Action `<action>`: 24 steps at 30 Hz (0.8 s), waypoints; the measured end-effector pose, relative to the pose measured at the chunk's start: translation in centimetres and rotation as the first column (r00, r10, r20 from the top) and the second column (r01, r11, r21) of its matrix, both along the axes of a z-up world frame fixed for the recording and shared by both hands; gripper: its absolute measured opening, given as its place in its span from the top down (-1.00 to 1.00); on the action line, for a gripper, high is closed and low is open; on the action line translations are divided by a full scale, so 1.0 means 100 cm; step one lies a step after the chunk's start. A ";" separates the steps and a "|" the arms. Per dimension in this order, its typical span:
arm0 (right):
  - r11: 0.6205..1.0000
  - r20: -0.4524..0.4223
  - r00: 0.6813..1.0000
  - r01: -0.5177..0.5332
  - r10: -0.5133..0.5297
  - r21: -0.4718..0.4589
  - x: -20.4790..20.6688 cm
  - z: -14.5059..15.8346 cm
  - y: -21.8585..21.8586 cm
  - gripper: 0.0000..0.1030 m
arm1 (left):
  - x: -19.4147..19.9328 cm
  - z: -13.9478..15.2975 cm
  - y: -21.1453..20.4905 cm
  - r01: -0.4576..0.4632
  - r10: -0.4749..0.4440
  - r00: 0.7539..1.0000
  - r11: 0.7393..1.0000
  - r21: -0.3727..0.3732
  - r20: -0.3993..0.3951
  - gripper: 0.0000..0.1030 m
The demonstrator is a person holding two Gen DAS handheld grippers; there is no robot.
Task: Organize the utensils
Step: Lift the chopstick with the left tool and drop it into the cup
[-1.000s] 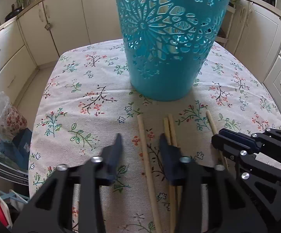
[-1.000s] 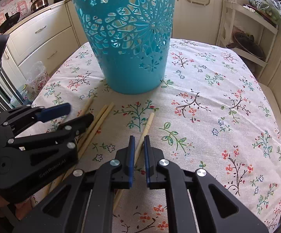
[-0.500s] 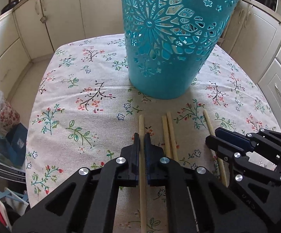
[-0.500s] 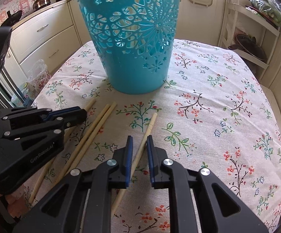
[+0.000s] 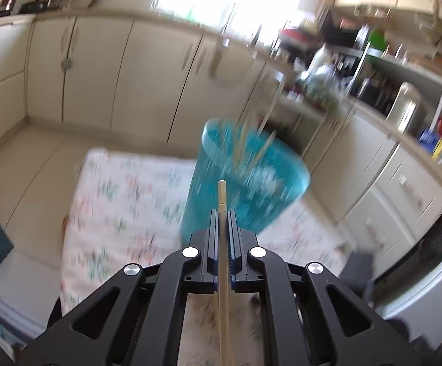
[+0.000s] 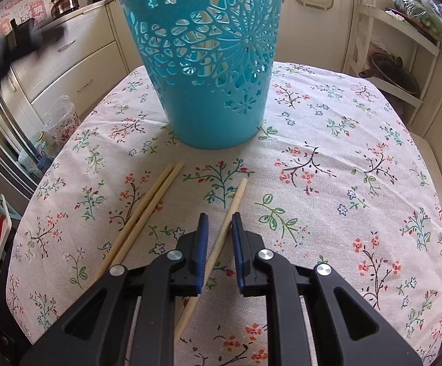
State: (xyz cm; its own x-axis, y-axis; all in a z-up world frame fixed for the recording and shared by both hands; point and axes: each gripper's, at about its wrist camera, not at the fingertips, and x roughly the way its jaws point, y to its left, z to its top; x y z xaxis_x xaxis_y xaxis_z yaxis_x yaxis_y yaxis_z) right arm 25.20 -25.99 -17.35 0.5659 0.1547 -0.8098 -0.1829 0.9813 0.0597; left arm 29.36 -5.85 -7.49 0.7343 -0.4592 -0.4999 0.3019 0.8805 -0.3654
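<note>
Left wrist view blurs as I carry 1 chopstick (image 5: pixel 221 201), clamped in my left gripper (image 5: pixel 221 222), up toward the turquoise cut-out basket (image 5: pixel 245 189), which already holds several sticks. Next, I judge, its tip must clear the rim before I let go. My right gripper (image 6: pixel 219 228) hangs parted around another chopstick (image 6: pixel 221 231) lying on the worktop's floral tablecloth (image 6: pixel 343 167), not yet pinched; a pair of chopsticks (image 6: pixel 147 210) lies just left. Cream kitchen cabinets (image 5: pixel 98 70) ring the room.
</note>
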 end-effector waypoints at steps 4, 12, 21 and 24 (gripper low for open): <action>1.000 -0.001 1.000 0.001 -0.001 0.005 0.000 0.000 -0.001 0.69 | 0.010 0.035 -0.002 0.004 0.000 0.996 0.999 -0.048 0.089 0.90; 1.000 0.000 1.000 0.000 0.000 0.018 0.000 0.000 -0.002 0.64 | 0.055 0.085 -0.018 -0.038 0.057 0.976 0.995 -0.093 0.209 0.90; 1.000 0.005 1.000 -0.014 0.014 0.021 0.003 -0.001 0.001 0.47 | 0.101 0.104 -0.034 -0.164 0.198 0.930 0.977 -0.134 0.311 0.90; 1.000 0.010 1.000 -0.026 0.026 0.004 0.002 -0.001 0.005 0.40 | 0.113 0.097 -0.039 -0.197 0.231 0.917 0.971 -0.132 0.325 0.90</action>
